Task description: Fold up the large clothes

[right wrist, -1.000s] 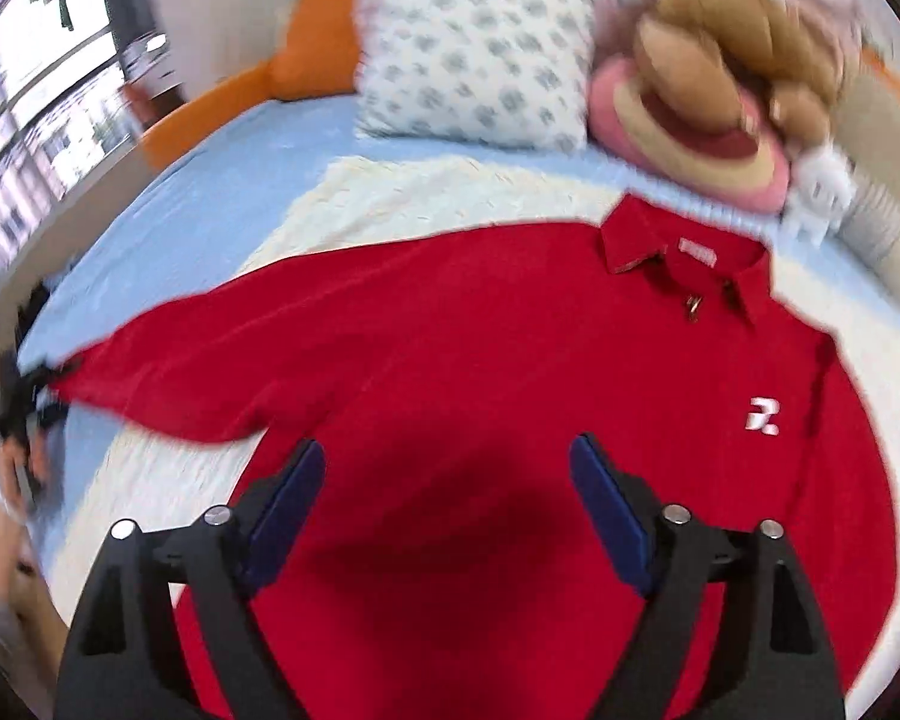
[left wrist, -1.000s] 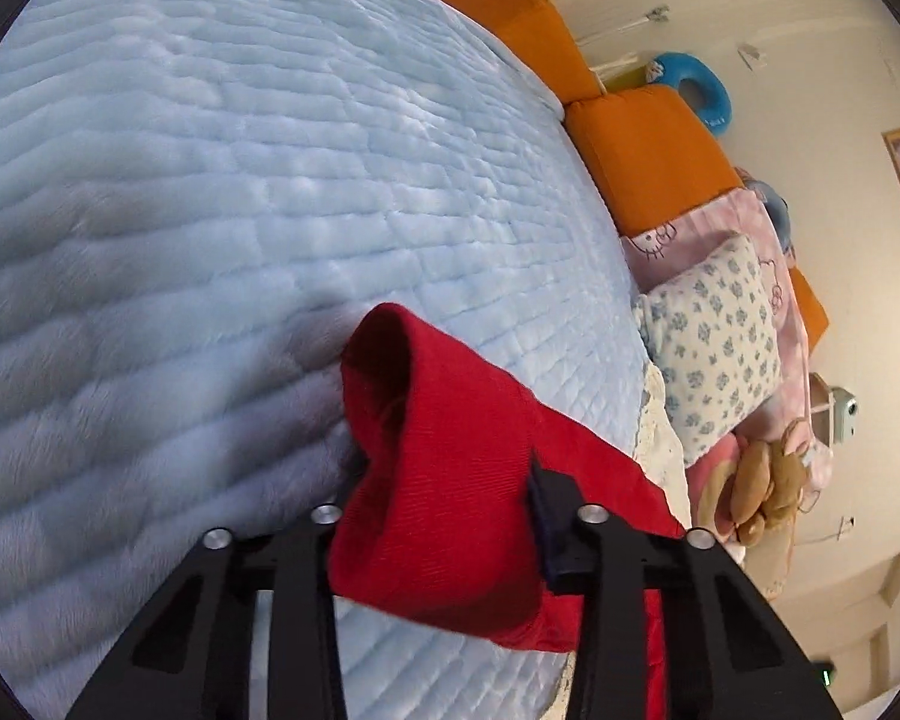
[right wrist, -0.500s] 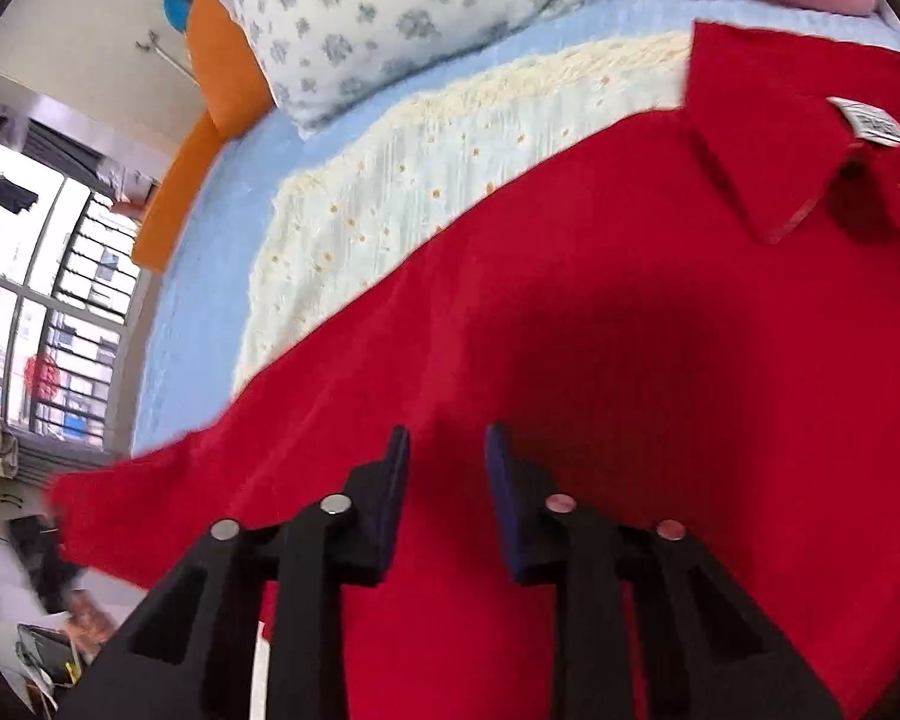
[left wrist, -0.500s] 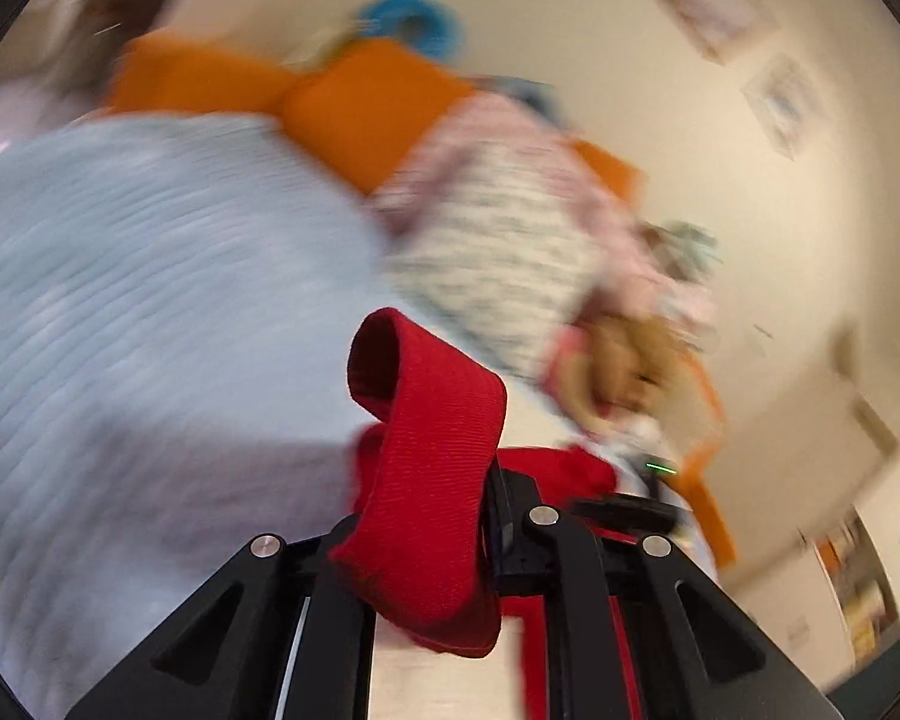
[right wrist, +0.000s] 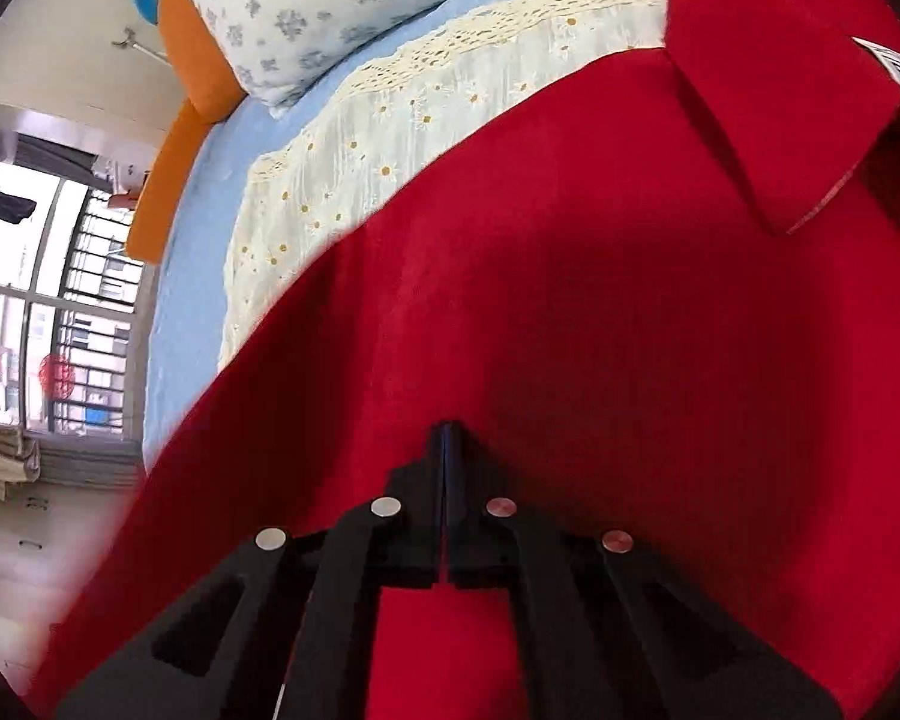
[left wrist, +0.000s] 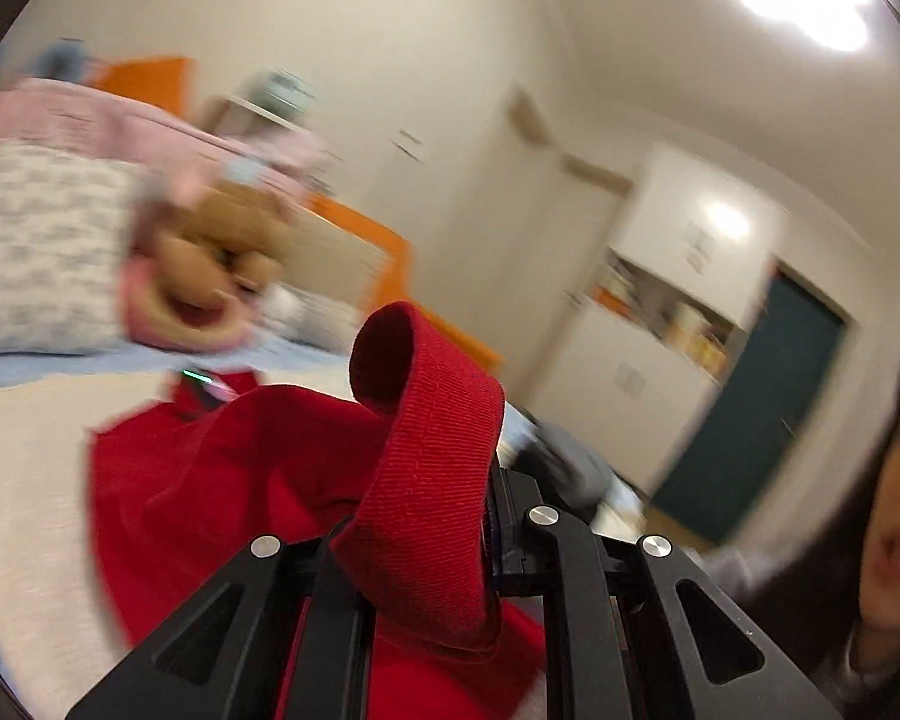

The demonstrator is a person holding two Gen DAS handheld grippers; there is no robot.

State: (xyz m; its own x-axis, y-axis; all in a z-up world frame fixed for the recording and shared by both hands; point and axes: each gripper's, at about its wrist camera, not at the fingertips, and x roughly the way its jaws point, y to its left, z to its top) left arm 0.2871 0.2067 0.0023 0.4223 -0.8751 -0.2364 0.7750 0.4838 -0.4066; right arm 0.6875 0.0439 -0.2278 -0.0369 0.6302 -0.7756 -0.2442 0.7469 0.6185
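Note:
A large red collared shirt (right wrist: 600, 312) lies spread on a cream daisy-print sheet (right wrist: 390, 114) on the bed. My right gripper (right wrist: 448, 438) is shut with its tips pressed against the shirt's body below the collar (right wrist: 768, 90); whether it pinches cloth I cannot tell. My left gripper (left wrist: 432, 516) is shut on the ribbed red sleeve cuff (left wrist: 432, 420) and holds it up in the air, with the sleeve trailing down to the shirt (left wrist: 198, 480) on the bed. The left wrist view is blurred by motion.
A floral pillow (right wrist: 330, 0) and orange cushions (right wrist: 192, 84) line the bed's head. A plush bear (left wrist: 210, 264) lies beside the pillow (left wrist: 42, 252). A window (right wrist: 42, 312) is on the left. A person's face (left wrist: 894, 516) is close at right; a cabinet (left wrist: 660, 324) and a dark door (left wrist: 756, 414) stand behind.
My left gripper has lifted the cuff off the blue bedspread and swung it round over the shirt. My right gripper has dropped to the shirt and closed from wide open to shut.

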